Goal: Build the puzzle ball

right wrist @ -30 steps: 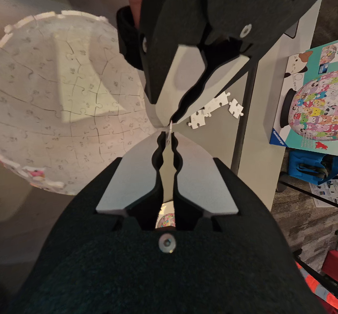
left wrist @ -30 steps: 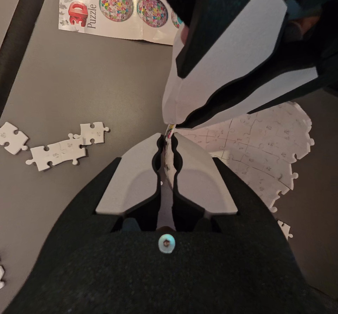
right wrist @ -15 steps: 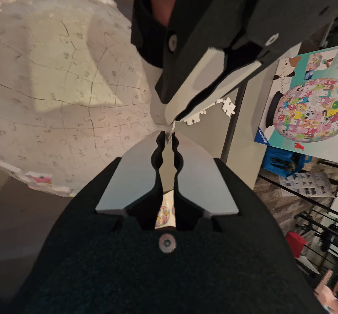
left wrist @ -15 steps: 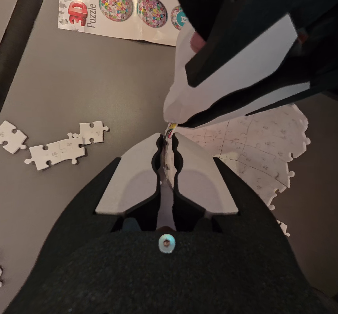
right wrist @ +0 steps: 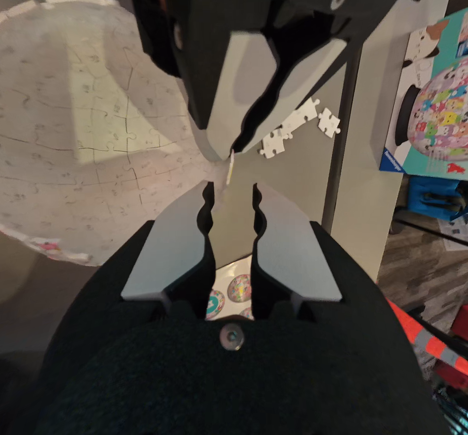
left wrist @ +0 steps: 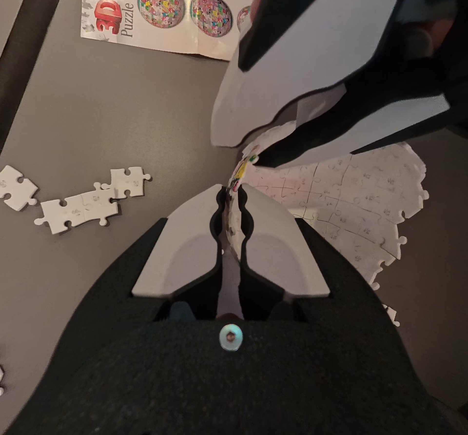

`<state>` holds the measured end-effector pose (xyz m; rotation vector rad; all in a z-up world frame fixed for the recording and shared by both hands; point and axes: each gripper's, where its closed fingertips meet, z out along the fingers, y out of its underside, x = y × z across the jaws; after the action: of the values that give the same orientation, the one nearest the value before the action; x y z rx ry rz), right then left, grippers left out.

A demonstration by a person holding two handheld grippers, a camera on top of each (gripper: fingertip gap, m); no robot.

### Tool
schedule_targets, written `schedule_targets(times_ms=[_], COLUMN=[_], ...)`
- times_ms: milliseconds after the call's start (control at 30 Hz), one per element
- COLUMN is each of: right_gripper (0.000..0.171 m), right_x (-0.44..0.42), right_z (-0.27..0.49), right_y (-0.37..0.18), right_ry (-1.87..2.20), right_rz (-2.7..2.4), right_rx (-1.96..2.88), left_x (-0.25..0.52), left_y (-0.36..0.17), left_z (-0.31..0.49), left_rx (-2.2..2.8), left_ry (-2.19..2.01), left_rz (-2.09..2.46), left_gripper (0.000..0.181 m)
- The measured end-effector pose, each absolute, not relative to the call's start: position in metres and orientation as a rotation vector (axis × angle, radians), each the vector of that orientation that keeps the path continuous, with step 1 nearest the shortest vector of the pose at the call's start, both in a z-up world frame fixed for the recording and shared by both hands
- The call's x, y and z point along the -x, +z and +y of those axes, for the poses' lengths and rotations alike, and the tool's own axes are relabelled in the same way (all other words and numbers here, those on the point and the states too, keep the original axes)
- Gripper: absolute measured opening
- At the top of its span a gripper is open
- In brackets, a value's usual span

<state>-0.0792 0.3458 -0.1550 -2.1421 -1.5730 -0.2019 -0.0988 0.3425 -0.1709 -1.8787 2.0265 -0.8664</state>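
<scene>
The partly built puzzle ball (left wrist: 342,194) is a curved white shell, seen from its inner side, with a coloured outer face showing at the rim. My left gripper (left wrist: 231,189) is shut on the shell's rim and holds it above the grey table (left wrist: 126,108). My right gripper (left wrist: 243,150) faces it from the upper right, open, its jaws standing either side of the same rim. In the right wrist view the shell (right wrist: 88,131) fills the left, my right gripper (right wrist: 231,187) is open, and the left gripper (right wrist: 231,153) pinches the rim just beyond it.
Loose white pieces lie on the table at left: a joined pair (left wrist: 81,210), one touching it (left wrist: 129,182) and a single one (left wrist: 15,189). A printed leaflet (left wrist: 164,9) lies at the back. The puzzle box (right wrist: 435,98) stands right of a dark gap (right wrist: 342,131). Less than 4 cm separates the two grippers' tips.
My right gripper has opened and let go of the shell's rim. The left gripper stays shut on the rim. The shell has turned slightly.
</scene>
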Motion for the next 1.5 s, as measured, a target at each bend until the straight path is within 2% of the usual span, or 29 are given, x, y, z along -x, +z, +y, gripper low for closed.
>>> schedule_targets(times_ms=[100,300,667,967,1100,1400,1500], right_gripper=[0.028,0.026,0.042,0.037,0.036,0.031,0.032], right_x=[0.076,0.065,0.05,0.073,0.077,0.093,0.091], right_z=[0.343,0.336,0.321,0.332,0.34,0.343,0.343], right_y=[-0.148,-0.099,-0.115,-0.094,-0.095,-0.088,-0.101], right_ry=[-0.175,0.018,0.126,-0.079,-0.288,-0.477,-0.513], right_rz=[-1.528,-1.227,-0.88,-0.904,-0.987,-1.089,-1.168], right_rx=[2.242,2.279,2.28,2.169,2.092,1.808,1.839], left_x=[0.099,0.101,0.1,0.107,0.11,0.116,0.118], left_y=[-0.171,-0.168,-0.152,-0.134,-0.127,-0.117,-0.111], left_z=[0.343,0.344,0.36,0.369,0.371,0.367,0.37], left_rx=[1.883,1.88,1.781,1.757,1.712,1.635,1.601], left_ry=[-0.867,-0.826,-0.652,-0.576,-0.523,-0.49,-0.478], left_rz=[2.026,2.01,1.875,1.68,1.602,1.483,1.444], left_gripper=[0.009,0.009,0.009,0.012,0.012,0.013,0.013])
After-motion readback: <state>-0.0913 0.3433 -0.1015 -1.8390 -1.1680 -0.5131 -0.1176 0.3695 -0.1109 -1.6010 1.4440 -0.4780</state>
